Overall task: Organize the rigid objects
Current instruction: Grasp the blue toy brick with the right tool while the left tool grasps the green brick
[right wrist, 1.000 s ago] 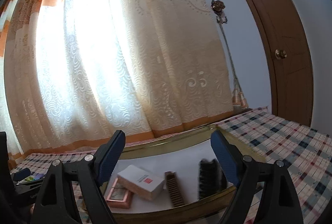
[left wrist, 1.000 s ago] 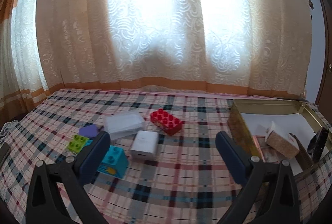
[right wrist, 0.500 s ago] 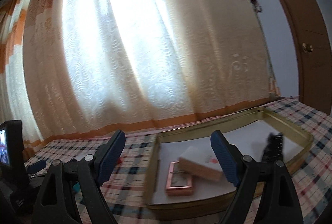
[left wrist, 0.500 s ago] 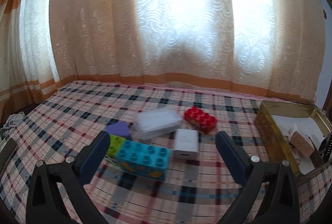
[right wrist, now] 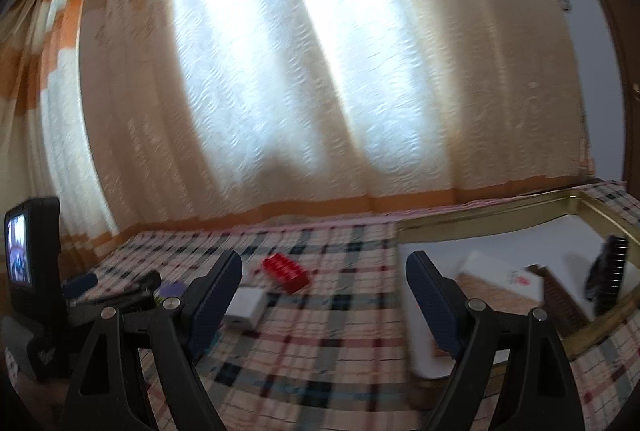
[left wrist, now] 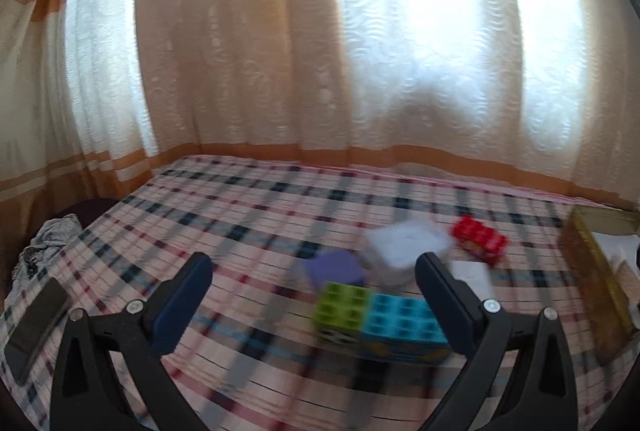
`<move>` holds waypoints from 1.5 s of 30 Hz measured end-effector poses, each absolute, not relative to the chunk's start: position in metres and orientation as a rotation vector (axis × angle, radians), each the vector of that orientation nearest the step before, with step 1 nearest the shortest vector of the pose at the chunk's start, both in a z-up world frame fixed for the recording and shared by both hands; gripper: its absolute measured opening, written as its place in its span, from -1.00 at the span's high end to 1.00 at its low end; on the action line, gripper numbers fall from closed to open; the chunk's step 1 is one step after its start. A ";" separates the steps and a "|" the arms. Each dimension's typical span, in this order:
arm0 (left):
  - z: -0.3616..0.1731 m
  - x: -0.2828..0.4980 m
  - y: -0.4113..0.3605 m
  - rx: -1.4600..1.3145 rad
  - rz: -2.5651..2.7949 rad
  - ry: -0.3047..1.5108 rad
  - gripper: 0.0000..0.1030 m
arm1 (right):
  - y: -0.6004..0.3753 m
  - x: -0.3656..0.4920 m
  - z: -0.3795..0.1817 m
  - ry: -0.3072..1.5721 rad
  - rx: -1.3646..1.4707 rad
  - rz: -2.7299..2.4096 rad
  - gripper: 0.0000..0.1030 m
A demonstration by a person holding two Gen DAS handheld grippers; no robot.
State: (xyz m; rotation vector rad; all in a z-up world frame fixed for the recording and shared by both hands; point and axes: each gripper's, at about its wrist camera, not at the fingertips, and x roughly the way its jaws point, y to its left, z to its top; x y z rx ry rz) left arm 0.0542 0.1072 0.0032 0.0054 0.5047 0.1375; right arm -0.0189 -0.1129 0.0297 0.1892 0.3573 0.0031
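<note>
While jaws gape empty, blue brick (left wrist: 404,327) lies right.

Your left side has bare plaid cloth (left wrist: 248,231) to pass over. On your right, clustered blocks (left wrist: 380,315) and the gold tin's wall (left wrist: 592,283) stand in the way.

Both tools (left wrist: 314,295) (right wrist: 324,291) agape, empty
</note>
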 end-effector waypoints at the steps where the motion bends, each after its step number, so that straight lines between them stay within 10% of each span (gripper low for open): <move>1: 0.003 0.056 0.115 0.001 0.149 0.509 -0.99 | -0.106 -0.016 0.029 0.369 0.178 0.018 -0.67; 22: -0.003 0.080 0.198 -0.057 0.268 0.596 -0.99 | 0.002 0.066 -0.013 0.759 0.004 0.439 -0.66; 29: -0.002 0.080 0.197 -0.034 0.280 0.586 -0.99 | 0.026 0.090 -0.028 0.868 -0.064 0.523 -0.27; 40: -0.005 0.082 0.203 -0.078 0.285 0.607 -0.99 | 0.027 0.107 -0.036 0.930 -0.044 0.570 -0.27; 45: -0.005 0.082 0.201 -0.070 0.282 0.607 -0.99 | 0.030 0.102 -0.034 0.913 -0.063 0.591 0.34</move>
